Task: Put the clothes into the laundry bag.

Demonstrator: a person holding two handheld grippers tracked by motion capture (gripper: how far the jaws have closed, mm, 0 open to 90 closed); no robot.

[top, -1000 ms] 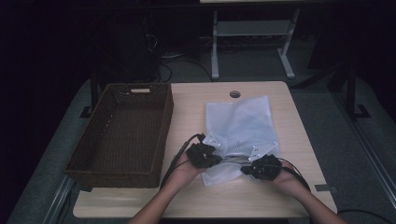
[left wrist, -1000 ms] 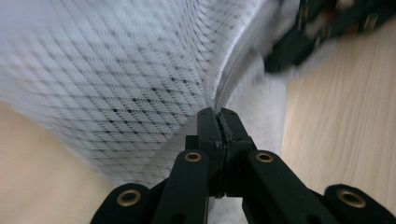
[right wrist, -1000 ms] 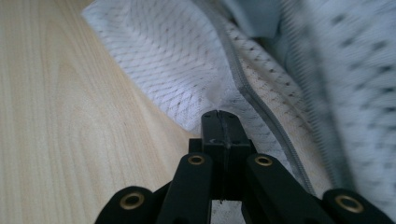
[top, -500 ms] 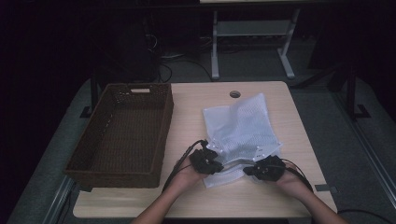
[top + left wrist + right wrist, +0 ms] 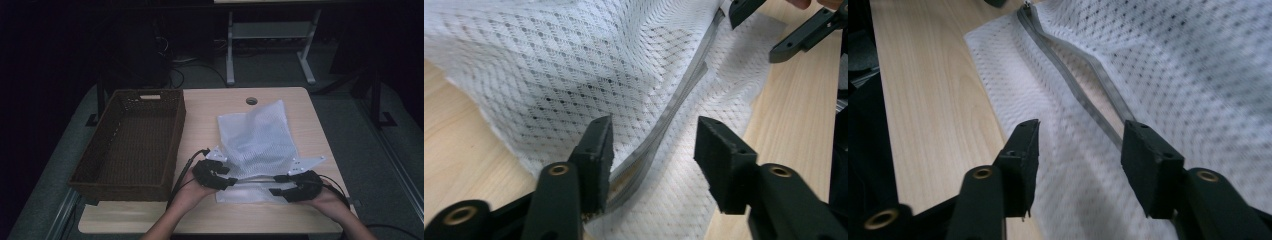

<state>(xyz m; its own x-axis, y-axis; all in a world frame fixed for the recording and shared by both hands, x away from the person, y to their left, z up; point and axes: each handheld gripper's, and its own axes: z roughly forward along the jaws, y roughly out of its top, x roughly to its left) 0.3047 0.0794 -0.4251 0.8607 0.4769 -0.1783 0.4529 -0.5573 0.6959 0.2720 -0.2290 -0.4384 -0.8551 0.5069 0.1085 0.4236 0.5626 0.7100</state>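
Observation:
A white mesh bag (image 5: 257, 142) lies flat on the right half of the wooden table (image 5: 200, 115), its grey zipper (image 5: 252, 178) along the near edge. My left gripper (image 5: 231, 177) is at the bag's near left corner, jaws open and just widened. The zipper (image 5: 674, 115) and the mesh (image 5: 574, 65) lie between the fingers (image 5: 596, 150), and the pads do not press on them. My right gripper (image 5: 275, 184) faces it from the near right corner, also just opened, over the mesh (image 5: 1198, 60) beside the zipper (image 5: 1073, 85). The left gripper view shows the right gripper (image 5: 774, 25) at top right.
An empty brown wicker basket (image 5: 130, 145) takes up the table's left side. A round cable hole (image 5: 251, 100) sits near the far edge. Black cables trail from both grippers toward the front edge. A white metal frame (image 5: 270, 45) stands on the floor beyond.
Both grippers have gone from shut to open and let go of the bag's near edge. Both hands drew back a little toward the front edge, and the bag has settled on the table.

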